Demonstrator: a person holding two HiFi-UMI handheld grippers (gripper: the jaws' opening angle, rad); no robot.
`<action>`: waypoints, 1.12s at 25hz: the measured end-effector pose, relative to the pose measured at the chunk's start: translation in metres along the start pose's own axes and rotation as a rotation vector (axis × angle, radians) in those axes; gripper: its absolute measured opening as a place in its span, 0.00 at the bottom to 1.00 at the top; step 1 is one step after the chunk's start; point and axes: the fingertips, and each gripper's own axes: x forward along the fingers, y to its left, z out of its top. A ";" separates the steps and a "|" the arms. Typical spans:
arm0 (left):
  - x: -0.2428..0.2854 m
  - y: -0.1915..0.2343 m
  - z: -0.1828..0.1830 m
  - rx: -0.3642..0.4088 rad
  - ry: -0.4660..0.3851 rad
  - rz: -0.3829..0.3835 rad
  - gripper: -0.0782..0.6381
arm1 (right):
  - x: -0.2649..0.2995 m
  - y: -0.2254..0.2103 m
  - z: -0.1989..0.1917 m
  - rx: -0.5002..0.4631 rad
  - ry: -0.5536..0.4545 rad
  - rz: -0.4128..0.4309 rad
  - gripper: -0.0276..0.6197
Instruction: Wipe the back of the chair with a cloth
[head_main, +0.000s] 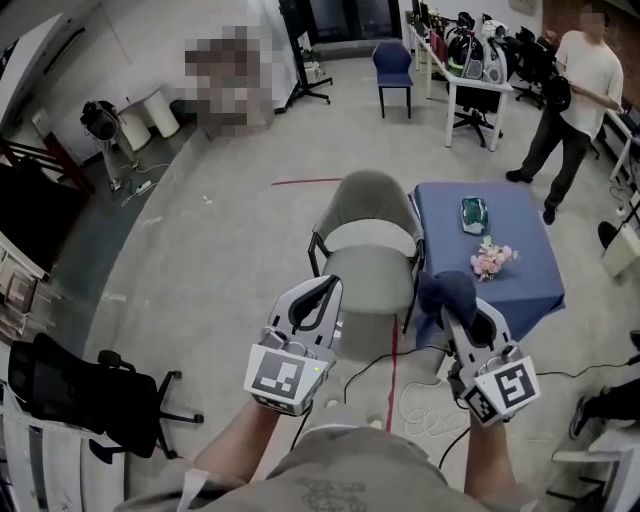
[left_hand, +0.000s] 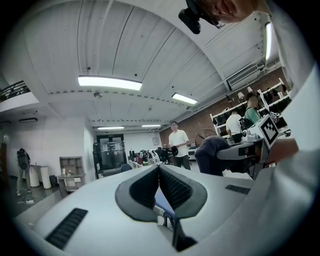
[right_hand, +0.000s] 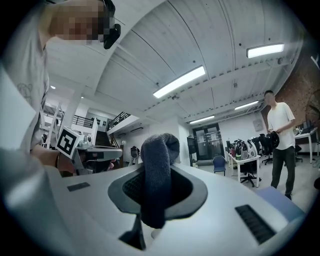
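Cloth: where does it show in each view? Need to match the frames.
Head view: cloth lower right of centre, bunched at the tongs of the right gripper.
Left gripper view: dark lump right of centre, on the other gripper.
Right gripper view: dead centre, pinched between the tongs.
Shared landmark: standing person in a white top.

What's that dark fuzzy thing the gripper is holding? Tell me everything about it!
It's a cloth, dark blue-grey, with a soft knitted look. It's bunched into a thick fold and pinched between the jaws of the right gripper. A rounded lump pokes out past the jaws and a short end hangs below them. It's held up in the air, near the grey chair, and only the gripper touches it.
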 end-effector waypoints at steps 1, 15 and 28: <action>0.002 0.003 0.000 -0.009 0.002 0.003 0.14 | 0.001 -0.002 -0.001 0.001 0.005 0.002 0.16; 0.049 0.073 -0.046 -0.085 0.024 0.102 0.14 | 0.069 -0.036 -0.028 0.033 0.029 0.034 0.16; 0.134 0.180 -0.105 -0.117 0.124 0.089 0.14 | 0.211 -0.073 -0.063 0.027 0.101 0.023 0.16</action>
